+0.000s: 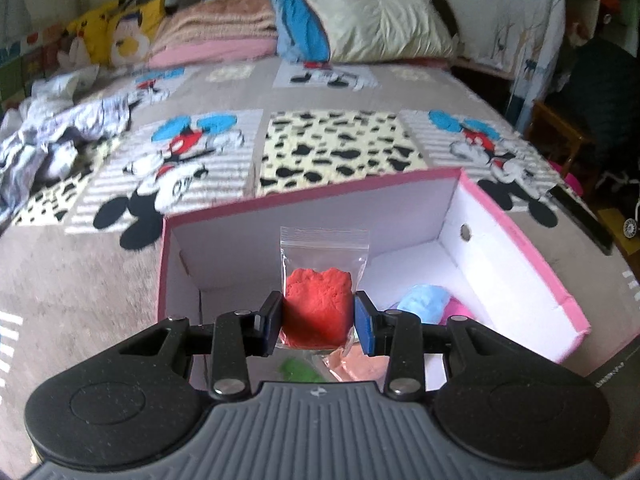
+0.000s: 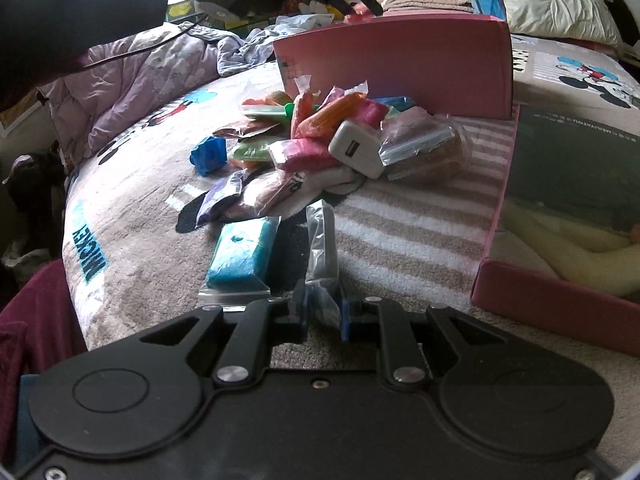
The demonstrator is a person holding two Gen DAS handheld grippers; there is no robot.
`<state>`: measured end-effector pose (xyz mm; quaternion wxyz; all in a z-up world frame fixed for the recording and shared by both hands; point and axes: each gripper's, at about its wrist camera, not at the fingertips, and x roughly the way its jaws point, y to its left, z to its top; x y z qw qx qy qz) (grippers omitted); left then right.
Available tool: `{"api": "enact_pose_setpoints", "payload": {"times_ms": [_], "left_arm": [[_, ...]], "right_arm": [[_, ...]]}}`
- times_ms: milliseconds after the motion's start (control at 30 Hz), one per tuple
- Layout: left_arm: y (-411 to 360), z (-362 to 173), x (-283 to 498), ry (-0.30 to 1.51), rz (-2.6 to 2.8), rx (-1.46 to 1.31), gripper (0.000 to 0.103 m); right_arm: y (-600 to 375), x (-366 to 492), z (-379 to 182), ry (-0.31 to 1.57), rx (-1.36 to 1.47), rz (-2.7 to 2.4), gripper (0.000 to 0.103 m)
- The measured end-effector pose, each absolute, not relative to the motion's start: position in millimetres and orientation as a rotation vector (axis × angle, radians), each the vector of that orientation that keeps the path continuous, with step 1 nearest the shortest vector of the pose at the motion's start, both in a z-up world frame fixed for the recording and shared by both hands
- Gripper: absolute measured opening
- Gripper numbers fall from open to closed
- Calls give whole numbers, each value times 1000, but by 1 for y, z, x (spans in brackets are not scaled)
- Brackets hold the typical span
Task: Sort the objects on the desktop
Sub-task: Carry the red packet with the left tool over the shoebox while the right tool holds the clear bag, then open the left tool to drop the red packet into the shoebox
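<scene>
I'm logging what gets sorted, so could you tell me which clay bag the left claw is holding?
The bag of red clay, clamped in the left claw over the pink box; the blue one lies inside it.

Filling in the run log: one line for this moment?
left tongs: shut on red clay bag over pink box | right tongs: shut on clear bag

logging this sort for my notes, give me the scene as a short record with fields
surface: bed with cartoon-print blanket
left gripper: shut on bag of red clay, held over the pink box
box contents: blue, pink, green and peach bags
right gripper: shut on clear bag lying on the blanket
unsorted pile: clay bags, white charger
</scene>
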<state>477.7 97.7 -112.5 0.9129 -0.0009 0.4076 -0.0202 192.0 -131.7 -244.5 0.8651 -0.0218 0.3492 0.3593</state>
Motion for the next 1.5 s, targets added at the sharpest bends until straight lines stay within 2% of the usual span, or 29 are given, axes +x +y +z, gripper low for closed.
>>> {"api": "enact_pose_setpoints", "payload": {"times_ms": [333,733,800,833,867,933,1500], "left_arm": [[102,-141,511,970,-2,-16,36],[97,-153,529,1042,48,20,36],[99,-155,531,1052,54,8,40],[100,-156,531,1055,56,0,47],[101,-156,531,1056,60,-7,51],[103,-155,531,1056,67,-21,52],[106,-120,488,938,53,-12,52]], "right_arm": [[-134,194,-247,732,-29,761,14],[-135,197,-248,735,-15,772,13],[-136,197,-249,735,-11,773,13],[-136,197,-249,735,-10,774,13],[-136,197,-249,735,-11,774,13],[-136,197,-249,735,-12,774,13],[-136,196,-250,740,5,763,13]]}}
